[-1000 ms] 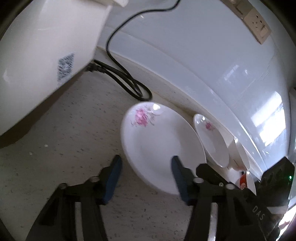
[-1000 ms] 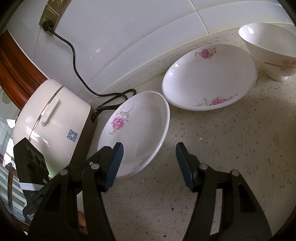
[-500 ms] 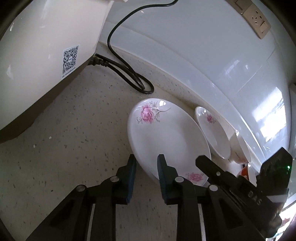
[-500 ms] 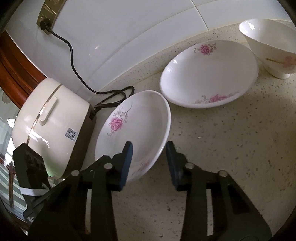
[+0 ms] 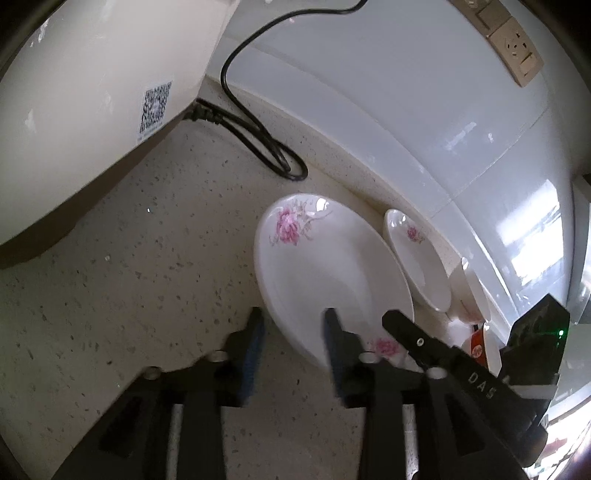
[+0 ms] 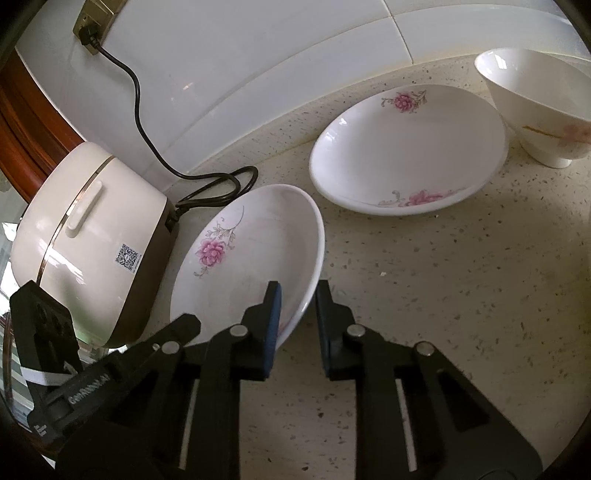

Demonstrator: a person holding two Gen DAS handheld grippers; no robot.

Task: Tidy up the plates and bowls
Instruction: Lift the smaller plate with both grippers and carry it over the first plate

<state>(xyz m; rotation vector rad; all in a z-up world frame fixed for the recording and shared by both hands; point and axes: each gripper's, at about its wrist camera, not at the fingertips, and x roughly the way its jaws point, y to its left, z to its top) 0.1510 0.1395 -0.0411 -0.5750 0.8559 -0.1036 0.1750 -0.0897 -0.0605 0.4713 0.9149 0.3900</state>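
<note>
- Readable writing: "DAS" in white letters on the black body seen at the right of the left wrist view; a QR-code label (image 6: 128, 257) on the side of the rice cooker (image 6: 85, 236), code content not legible. Lettering on the black body at the lower left of the right wrist view is too blurred to read.
- Crockery count on the speckled bench (image 6: 461, 295): two oval plates with pink flower prints and one white bowl (image 6: 535, 110).
- Near plate (image 6: 251, 254): tilted, one long edge raised; its long axis runs from the claws toward the wall, flower print at the far end.
- Far plate (image 6: 406, 147): lies flat near the wall edge of the bench, long axis roughly along the wall, between the near plate and the bowl.
- Bowl: upright, just beside the far plate.
- Right claw (image 6: 297, 314): narrowly parted, jaws straddling the near plate's rim, one pad inside the plate and one outside. Contact cannot be confirmed.
- Left claw (image 5: 293, 334): partly open around the opposite rim of the near plate (image 5: 328, 269), gaps visible at both pads.
- Black power cord (image 6: 147, 122): runs from the wall socket (image 6: 92, 22) to the rice cooker, with a loop lying on the bench.
</note>
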